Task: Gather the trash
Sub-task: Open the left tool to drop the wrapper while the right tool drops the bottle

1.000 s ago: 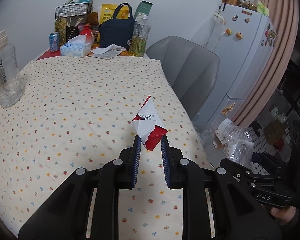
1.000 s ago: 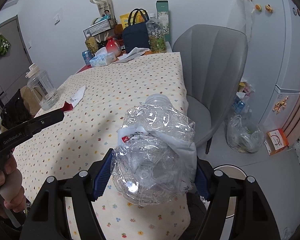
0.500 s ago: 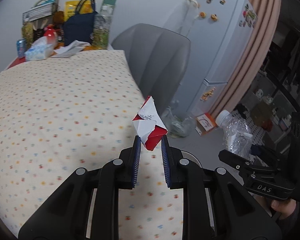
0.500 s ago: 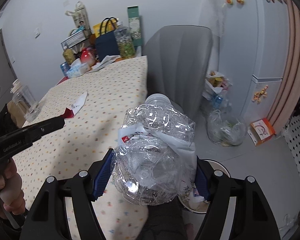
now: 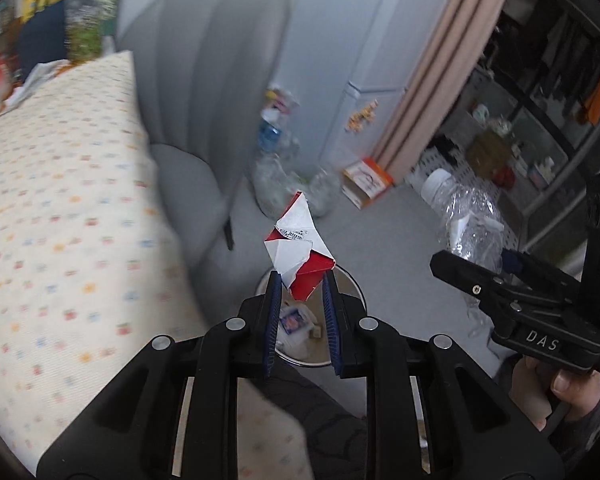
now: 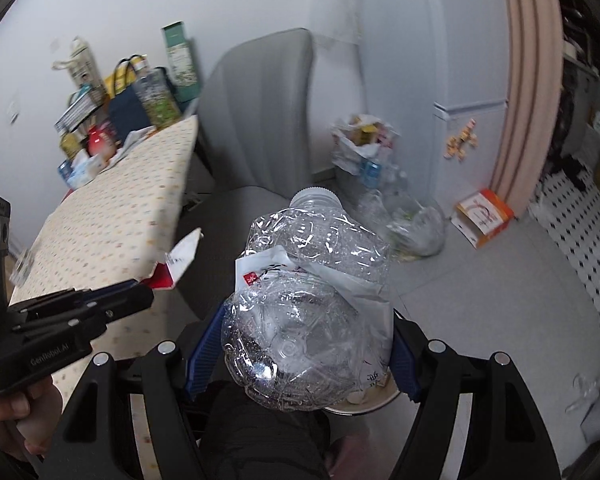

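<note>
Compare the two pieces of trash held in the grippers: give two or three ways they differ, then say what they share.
The crushed plastic bottle is clear and bulky, while the torn carton piece is red and white, flat and folded. The bottle spreads the right gripper wide; the carton piece sits between the left gripper's narrowly set jaws. The bottle has a cap; the carton piece has torn edges. Both are held off the table, near the bin.

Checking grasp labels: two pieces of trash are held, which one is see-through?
The crushed plastic bottle in the right gripper. The left gripper holds a folded red-and-white carton, which is opaque.
</note>
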{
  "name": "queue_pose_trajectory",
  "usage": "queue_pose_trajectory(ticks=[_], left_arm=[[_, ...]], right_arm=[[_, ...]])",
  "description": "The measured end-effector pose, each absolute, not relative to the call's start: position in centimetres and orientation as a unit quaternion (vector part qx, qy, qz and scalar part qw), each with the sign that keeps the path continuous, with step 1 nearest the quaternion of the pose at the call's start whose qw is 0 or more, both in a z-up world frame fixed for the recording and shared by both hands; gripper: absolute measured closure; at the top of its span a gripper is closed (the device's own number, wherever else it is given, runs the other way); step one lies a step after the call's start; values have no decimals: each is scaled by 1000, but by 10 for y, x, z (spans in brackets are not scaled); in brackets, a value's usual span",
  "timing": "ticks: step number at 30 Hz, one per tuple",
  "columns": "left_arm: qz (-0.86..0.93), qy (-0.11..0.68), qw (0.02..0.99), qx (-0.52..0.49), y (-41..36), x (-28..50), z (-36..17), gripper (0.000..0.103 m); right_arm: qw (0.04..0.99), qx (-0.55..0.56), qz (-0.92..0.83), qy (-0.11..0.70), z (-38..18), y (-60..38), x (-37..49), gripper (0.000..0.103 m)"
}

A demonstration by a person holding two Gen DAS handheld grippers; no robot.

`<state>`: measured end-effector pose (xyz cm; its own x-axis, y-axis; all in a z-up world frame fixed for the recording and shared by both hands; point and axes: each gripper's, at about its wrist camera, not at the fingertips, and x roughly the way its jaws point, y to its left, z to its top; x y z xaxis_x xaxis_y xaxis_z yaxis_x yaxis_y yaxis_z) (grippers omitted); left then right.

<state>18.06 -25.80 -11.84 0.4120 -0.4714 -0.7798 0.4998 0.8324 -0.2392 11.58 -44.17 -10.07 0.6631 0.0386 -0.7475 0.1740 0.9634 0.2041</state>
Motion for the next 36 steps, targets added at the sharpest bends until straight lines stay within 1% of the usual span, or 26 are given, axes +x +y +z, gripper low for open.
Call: queue_pose_trajectory(ticks=[10, 18, 19, 20, 22, 27, 29, 36], left_arm=[[-318, 512, 797, 49, -335, 195, -167, 82], [-327, 549, 766, 74, -373, 209, -199, 81], [-327, 554, 762, 80, -377, 210, -203, 71], [-325, 558, 759, 84, -379, 211, -206, 46], [-319, 551, 767, 79, -374, 213, -205, 27], [-296, 535, 788, 76, -353, 217, -189, 23], [-284, 527, 799, 62, -339, 220, -178, 19], [-253, 492, 833, 26, -282, 221, -142, 18]], right_arm=[[885, 170, -75, 427, -139, -500, 110, 33], [874, 190, -92, 438, -159, -526, 110, 33], [873, 191, -93, 439, -161, -528, 110, 33], [872, 193, -94, 440, -164, -529, 110, 33], [869, 195, -97, 445, -170, -532, 111, 33], [863, 195, -93, 456, -182, -529, 118, 33], [861, 194, -89, 461, -188, -525, 122, 33], [859, 187, -59, 472, -206, -504, 145, 32]])
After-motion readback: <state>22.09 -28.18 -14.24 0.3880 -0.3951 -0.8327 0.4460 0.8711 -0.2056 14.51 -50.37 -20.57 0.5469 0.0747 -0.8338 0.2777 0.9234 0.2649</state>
